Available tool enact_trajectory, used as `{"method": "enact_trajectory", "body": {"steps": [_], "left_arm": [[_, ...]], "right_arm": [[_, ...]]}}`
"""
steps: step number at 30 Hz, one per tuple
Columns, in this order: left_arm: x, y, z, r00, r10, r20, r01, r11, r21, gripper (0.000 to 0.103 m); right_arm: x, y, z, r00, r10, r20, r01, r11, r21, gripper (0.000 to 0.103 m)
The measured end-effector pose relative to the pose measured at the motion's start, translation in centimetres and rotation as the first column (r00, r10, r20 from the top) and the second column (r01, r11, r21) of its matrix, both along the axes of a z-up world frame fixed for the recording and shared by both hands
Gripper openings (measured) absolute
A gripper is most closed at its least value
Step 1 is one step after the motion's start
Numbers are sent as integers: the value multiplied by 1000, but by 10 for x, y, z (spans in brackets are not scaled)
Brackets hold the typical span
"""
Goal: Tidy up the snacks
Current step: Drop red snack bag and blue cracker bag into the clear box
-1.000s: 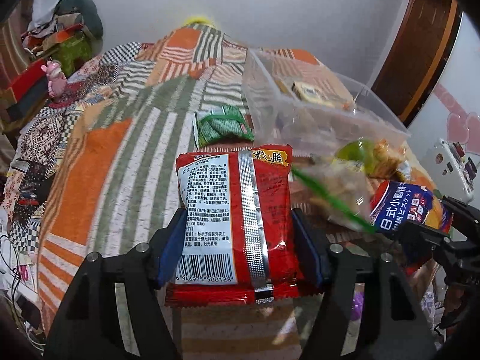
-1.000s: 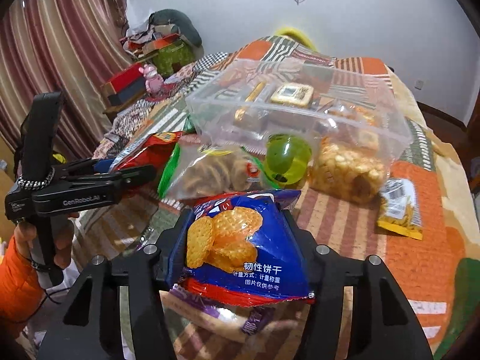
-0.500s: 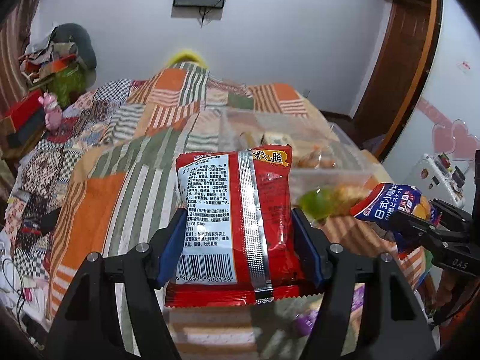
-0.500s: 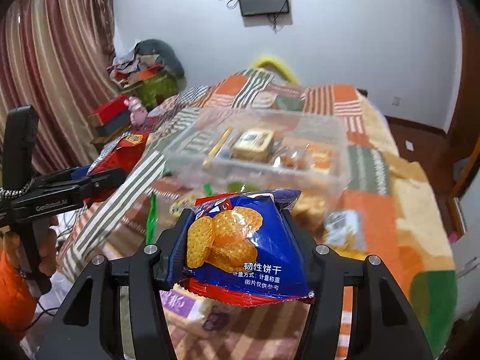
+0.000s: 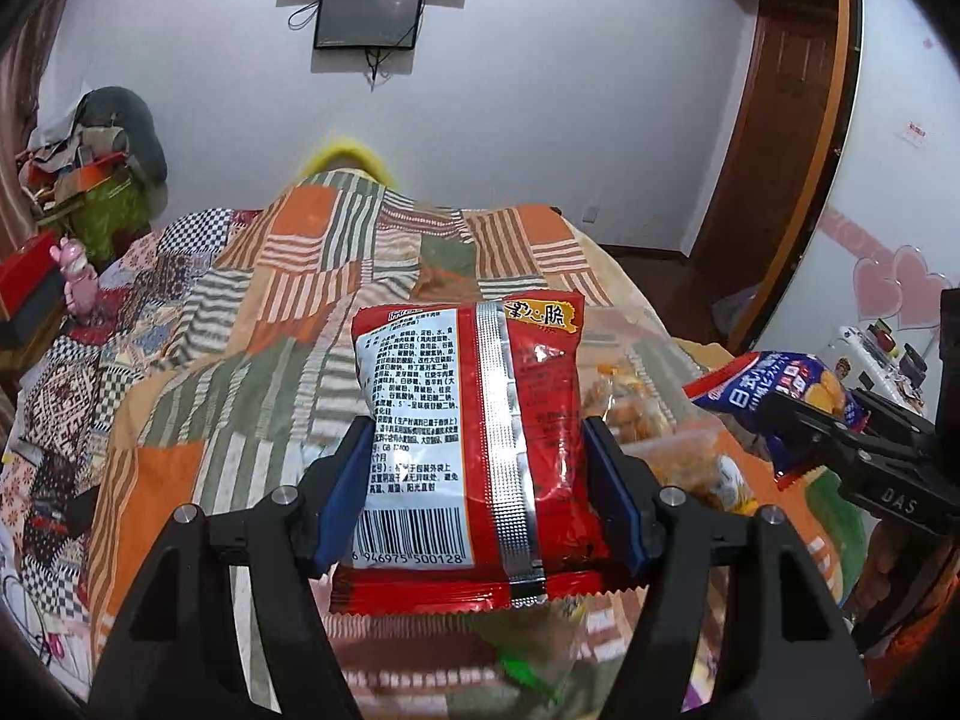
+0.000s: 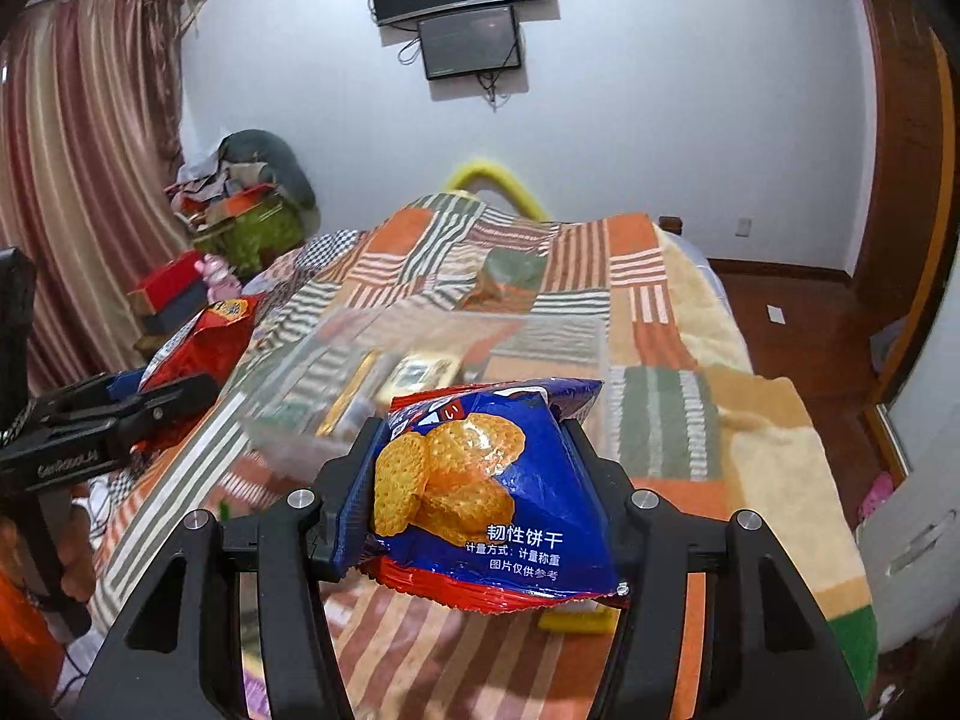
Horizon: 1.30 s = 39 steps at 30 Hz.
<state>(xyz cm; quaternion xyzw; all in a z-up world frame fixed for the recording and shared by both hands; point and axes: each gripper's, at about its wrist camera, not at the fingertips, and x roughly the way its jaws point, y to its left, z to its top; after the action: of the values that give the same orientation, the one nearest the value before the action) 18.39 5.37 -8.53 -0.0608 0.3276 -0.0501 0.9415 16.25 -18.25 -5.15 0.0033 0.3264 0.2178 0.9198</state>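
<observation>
— So, the left wrist view first: what is the left gripper [image 5: 474,474] doing?

— Pinching a red snack packet [image 5: 474,450] — its blue pads [image 5: 345,492] press on both long edges. The packet stands upright between the fingers, back side to the camera, with the barcode at the near end and a silver seam running up the middle.

— And beyond it?

— Ahead of the tips lies a patchwork bedspread [image 5: 240,312] in orange, green and striped squares. Off to the right of the tool, bags of golden snacks [image 5: 630,414] lie blurred on the cover, and further right the right gripper [image 5: 804,426] shows from the side, clamped on a blue biscuit packet [image 5: 780,390].

— Now the right wrist view.

— Same packet, seen head-on: the blue biscuit packet [image 6: 486,498] sits squeezed between the right gripper's [image 6: 474,480] pads, round biscuits printed on its front, a red crimped hem hanging at the near end. Just ahead of the tips stands a clear plastic bin [image 6: 420,360], blurred, with a few flat packets inside. Left of the tool, the left gripper [image 6: 174,390] appears side-on with the red snack packet [image 6: 204,342] in its grip, and a hand [image 6: 72,546] on its handle.

— Anything under the tool?

— A yellow packet [image 6: 570,621] lies on the bedspread [image 6: 660,324], partly hidden by the blue one.
</observation>
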Motion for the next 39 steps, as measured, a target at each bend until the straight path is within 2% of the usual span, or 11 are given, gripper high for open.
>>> {"method": "enact_trajectory", "body": {"steps": [11, 18, 25, 35, 39], "left_arm": [[49, -7, -11, 1000, -12, -14, 12, 1000, 3, 68], [77, -10, -27, 998, -29, -62, 29, 1000, 1, 68], [97, -10, -45, 992, -38, -118, 37, 999, -14, 68], [100, -14, -44, 992, -56, -115, 56, 998, -7, 68], [92, -15, -37, 993, -61, -102, 61, 998, -11, 68]], "right_arm": [[45, 3, -9, 999, -44, -3, 44, 999, -9, 53], [75, 11, -25, 997, -49, -60, 48, 999, -13, 53], [85, 25, -36, 996, -30, -84, 27, 999, -45, 53], [84, 34, -37, 997, -7, -79, 0, 996, -93, 57], [79, 30, -31, 997, -8, -71, 1, 996, -91, 66]]}}
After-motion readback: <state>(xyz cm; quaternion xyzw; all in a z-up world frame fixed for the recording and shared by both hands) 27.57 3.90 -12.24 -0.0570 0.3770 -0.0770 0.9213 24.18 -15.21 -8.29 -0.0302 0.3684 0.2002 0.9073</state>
